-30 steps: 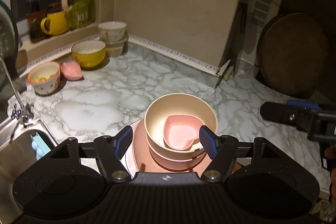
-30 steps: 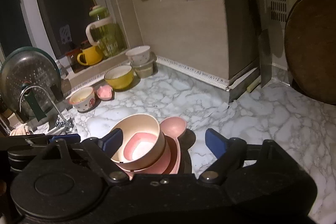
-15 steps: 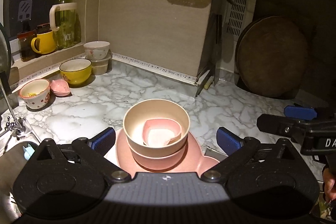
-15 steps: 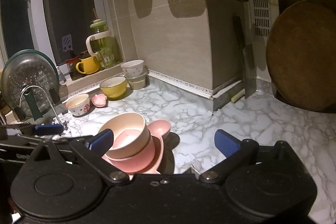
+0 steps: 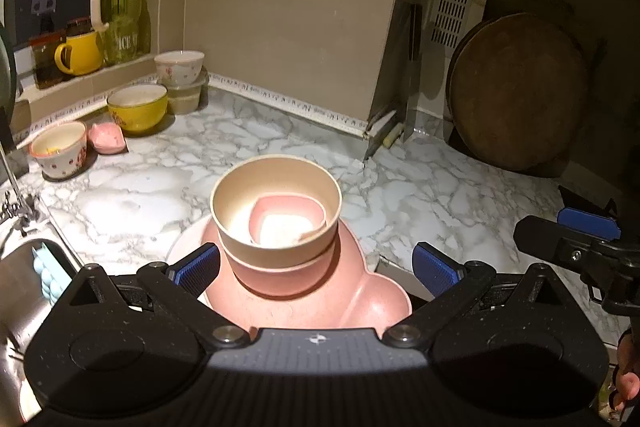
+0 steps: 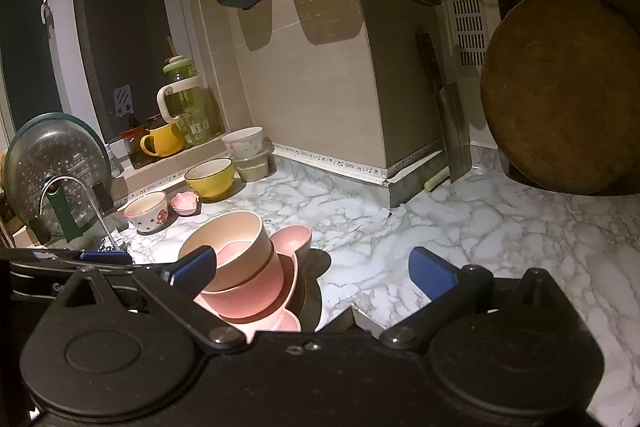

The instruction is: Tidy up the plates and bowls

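A stack stands on the marble counter (image 5: 420,187): a pink eared plate (image 5: 372,301) at the bottom, a pink bowl (image 5: 276,277), a cream bowl (image 5: 240,215), and a small pink heart dish (image 5: 286,217) inside it. My left gripper (image 5: 316,267) is open wide just before the stack, its blue pads (image 5: 196,267) apart from the bowls on either side. My right gripper (image 6: 312,269) is also open and holds nothing. The stack (image 6: 248,267) sits behind its left finger (image 6: 192,267).
At the back left stand a yellow bowl (image 5: 138,107), a white floral bowl (image 5: 180,67) on lidded tubs, a strawberry bowl (image 5: 60,149) and a small pink dish (image 5: 106,139). A sink (image 5: 24,279) lies at the left. A round wooden board (image 5: 516,91) leans at the right.
Both grippers opened wider and drew back from the stack. The left pads, which were close beside the cream bowl, now stand well apart. The stack has stayed on the counter.
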